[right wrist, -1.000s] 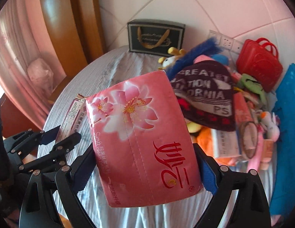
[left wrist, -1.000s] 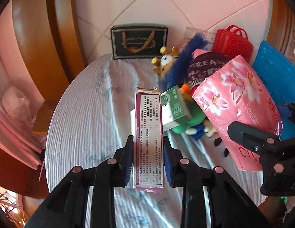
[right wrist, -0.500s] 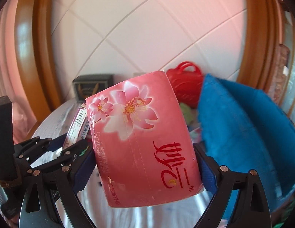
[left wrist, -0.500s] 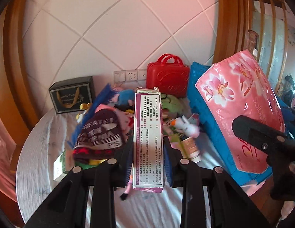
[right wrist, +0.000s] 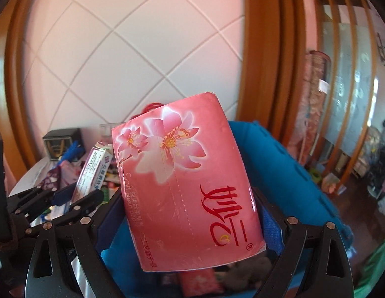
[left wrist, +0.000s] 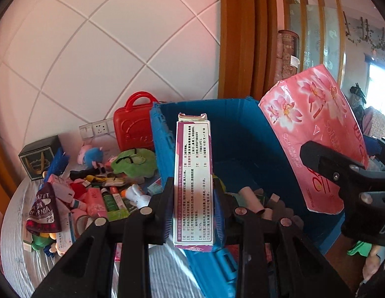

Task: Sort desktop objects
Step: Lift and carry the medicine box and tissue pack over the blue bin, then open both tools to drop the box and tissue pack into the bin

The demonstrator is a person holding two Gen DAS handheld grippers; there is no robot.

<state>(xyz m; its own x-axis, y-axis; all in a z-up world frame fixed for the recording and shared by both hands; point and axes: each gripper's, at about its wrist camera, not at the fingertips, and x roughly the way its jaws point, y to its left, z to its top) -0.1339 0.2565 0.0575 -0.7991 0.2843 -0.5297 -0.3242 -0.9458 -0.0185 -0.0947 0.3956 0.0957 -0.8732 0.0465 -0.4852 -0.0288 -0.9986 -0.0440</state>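
Left gripper fingers clamp the slim medicine box upright between them. Right gripper fingers grip the pink tissue pack over the blue bin.

bin right of toy pile | suitcase behind pile | gift box far left

Held items over the blue bin

Narrow white-and-purple printed carton: upright, top flap open, clamped between the left gripper pads. Pink floral tissue pack: tilted, clamped across its width in the right gripper. Blue bin: open, directly ahead of both grippers, holding small items.
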